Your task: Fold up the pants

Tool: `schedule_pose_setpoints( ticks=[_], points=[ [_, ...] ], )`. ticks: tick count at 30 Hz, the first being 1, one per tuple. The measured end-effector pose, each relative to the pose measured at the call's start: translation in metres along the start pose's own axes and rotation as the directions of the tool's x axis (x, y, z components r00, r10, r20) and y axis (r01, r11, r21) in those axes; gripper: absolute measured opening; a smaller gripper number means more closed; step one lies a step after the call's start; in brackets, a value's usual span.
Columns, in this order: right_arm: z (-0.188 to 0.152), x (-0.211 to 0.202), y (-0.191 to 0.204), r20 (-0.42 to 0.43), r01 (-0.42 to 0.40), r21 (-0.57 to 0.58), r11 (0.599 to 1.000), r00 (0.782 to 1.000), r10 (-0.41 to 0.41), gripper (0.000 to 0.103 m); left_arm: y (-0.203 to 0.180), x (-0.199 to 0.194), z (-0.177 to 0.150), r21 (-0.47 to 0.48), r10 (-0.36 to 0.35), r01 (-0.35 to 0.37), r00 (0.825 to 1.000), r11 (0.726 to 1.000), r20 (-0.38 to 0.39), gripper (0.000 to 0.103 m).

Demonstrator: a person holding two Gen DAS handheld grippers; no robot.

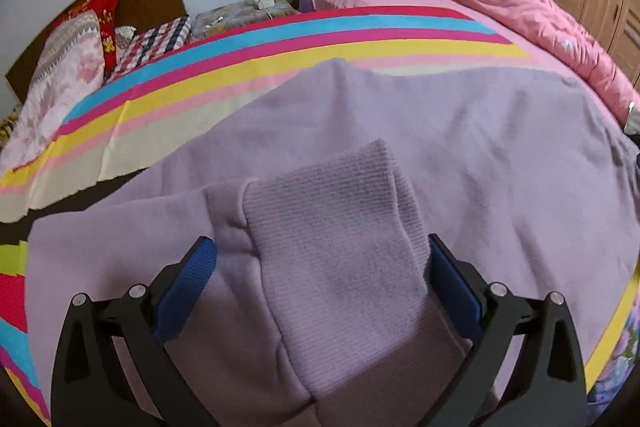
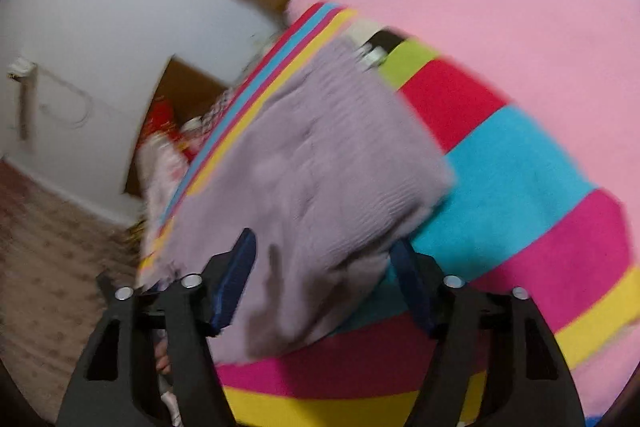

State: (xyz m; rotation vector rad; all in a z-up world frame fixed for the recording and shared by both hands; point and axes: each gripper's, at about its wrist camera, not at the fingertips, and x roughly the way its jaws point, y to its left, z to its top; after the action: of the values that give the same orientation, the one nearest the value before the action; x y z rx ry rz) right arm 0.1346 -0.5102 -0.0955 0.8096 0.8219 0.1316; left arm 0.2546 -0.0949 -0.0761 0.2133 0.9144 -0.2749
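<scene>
Here, the lilac pants are lying spread over the striped blanket on the bed. The left gripper is standing wide, the ribbed cuff between its pads. The right gripper is likewise parted over the pants' blurred edge; bare blanket is lying beyond.

One pants, perhaps two pillows.

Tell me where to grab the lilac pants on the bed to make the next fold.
Probably the ribbed cuff: it lies doubled back on top of the pants, a thick raised band with free edges. Come in from the near edge of the bed, along the leg, as the left tool already straddles it, fingers either side.
</scene>
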Motion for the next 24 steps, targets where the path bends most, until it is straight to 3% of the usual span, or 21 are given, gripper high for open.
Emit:
schedule_pose_setpoints(
  ticks=[5, 11, 12, 14, 18, 22, 24],
  points=[
    [0.007, 0.003, -0.002, 0.094, 0.033, 0.041, 0.999, 0.995, -0.037, 0.061, 0.001, 0.001, 0.000, -0.006, -0.004, 0.004, 1.000, 1.000, -0.001, 0.102],
    [0.018, 0.019, 0.006, 0.121, 0.046, 0.034, 0.998, 0.991, -0.050, 0.061, 0.000, 0.002, 0.002, -0.004, -0.002, 0.002, 1.000, 1.000, 0.000, 0.102],
    [0.018, 0.019, 0.006, 0.125, 0.050, 0.037, 0.998, 0.991, -0.054, 0.059, 0.001, 0.002, 0.002, -0.004, -0.002, 0.002, 1.000, 1.000, 0.000, 0.102],
    [0.017, 0.022, -0.001, 0.128, 0.052, 0.042, 0.998, 0.990, -0.057, 0.037, 0.001, 0.001, 0.001, -0.005, -0.003, 0.003, 1.000, 1.000, 0.000, 0.102],
    [0.011, 0.013, -0.015, 0.165, 0.015, 0.063, 0.998, 0.986, -0.025, 0.031, -0.001, 0.001, 0.002, -0.004, 0.001, -0.001, 1.000, 1.000, -0.001, 0.102],
    [0.006, 0.008, -0.027, 0.222, -0.082, 0.155, 0.984, 0.974, 0.046, 0.030, 0.000, 0.002, 0.002, -0.004, 0.001, -0.001, 1.000, 1.000, 0.000, 0.102],
    [0.005, 0.008, -0.024, 0.234, -0.066, 0.163, 0.984, 0.972, 0.027, 0.030, 0.000, 0.002, 0.002, -0.004, 0.001, -0.001, 1.000, 1.000, -0.001, 0.102]
  ],
)
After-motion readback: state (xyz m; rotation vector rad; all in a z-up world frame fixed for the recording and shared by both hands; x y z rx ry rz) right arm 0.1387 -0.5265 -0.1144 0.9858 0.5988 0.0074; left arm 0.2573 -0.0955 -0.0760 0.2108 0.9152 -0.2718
